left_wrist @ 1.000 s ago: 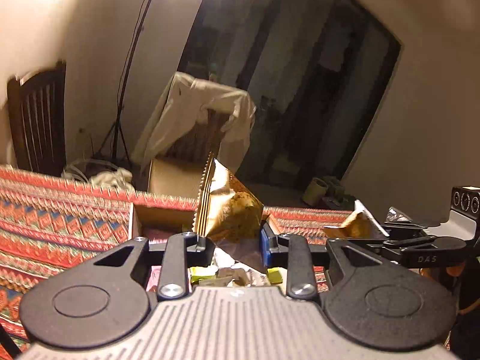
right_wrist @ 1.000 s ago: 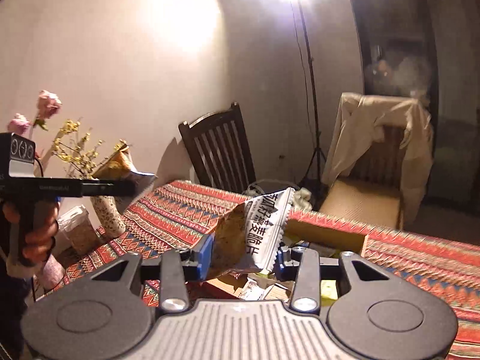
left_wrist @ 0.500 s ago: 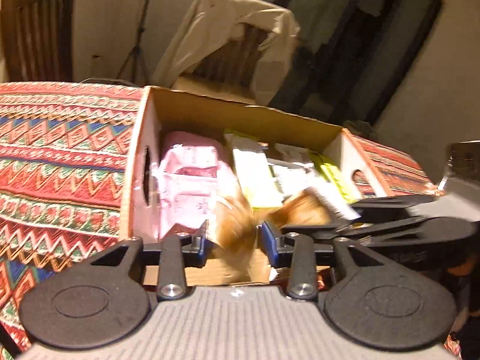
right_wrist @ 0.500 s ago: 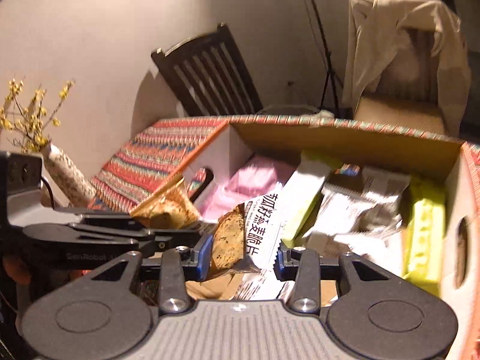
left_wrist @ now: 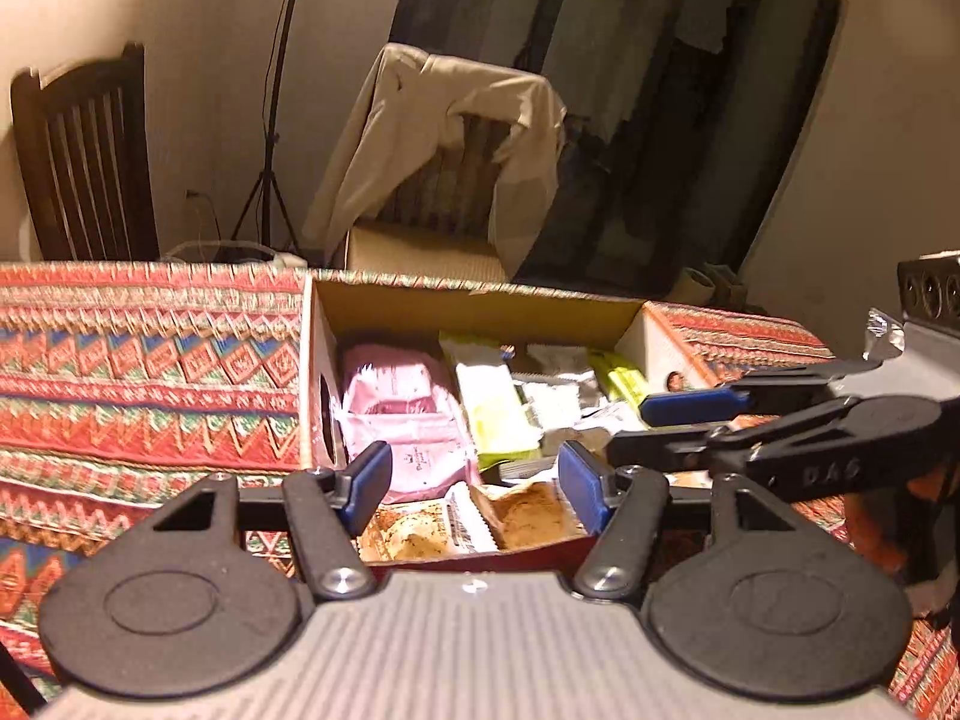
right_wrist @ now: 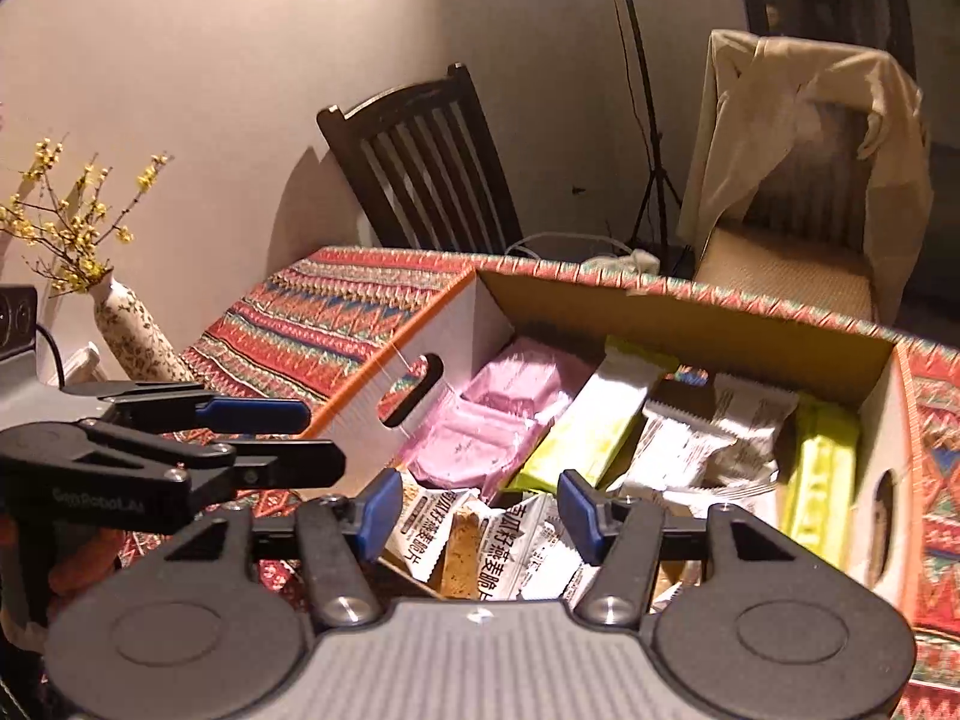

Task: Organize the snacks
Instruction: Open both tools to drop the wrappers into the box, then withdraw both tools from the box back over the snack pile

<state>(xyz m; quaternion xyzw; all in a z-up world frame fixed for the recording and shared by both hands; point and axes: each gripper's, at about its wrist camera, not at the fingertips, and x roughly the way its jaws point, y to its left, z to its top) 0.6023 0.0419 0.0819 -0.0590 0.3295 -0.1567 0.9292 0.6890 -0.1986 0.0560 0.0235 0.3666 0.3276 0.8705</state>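
A: Nearest to us, the left gripper [left_wrist: 474, 489] stands with its jaws apart. They have just been opening, and the gold snack packet [left_wrist: 468, 519] lies under them, loose at the near edge of the cardboard box [left_wrist: 480, 306]. The pads do not press it.

B: The right gripper [right_wrist: 480, 507] is the same, I think. Its jaws have just been opening too, and the white packet [right_wrist: 480, 546] with black printing rests below them among other packets. Nothing is gripped.

A: Further in, the box holds pink packets [left_wrist: 402, 414], a pale green bar [left_wrist: 492, 414] and some white wrappers. Behind it are the patterned tablecloth [left_wrist: 144, 372], then a dark chair [left_wrist: 90, 162] and a chair with a beige coat [left_wrist: 444, 120].

B: What can go wrong from here?

A: The two grippers are very near each other over the same corner. If both pull back together, the fingers may knock. Also both packets sit close to the near wall of the box. A pad that catches a wrapper edge could drag it out again onto the cloth.

B: Does one view help more?

A: The right wrist view shows the vase [right_wrist: 135, 330] with yellow flowers, the handle hole in the left wall of the box, and the printing on the white packet. The left wrist view shows none of these, but it shows the gold packet, which I cannot make out clearly in the other view.
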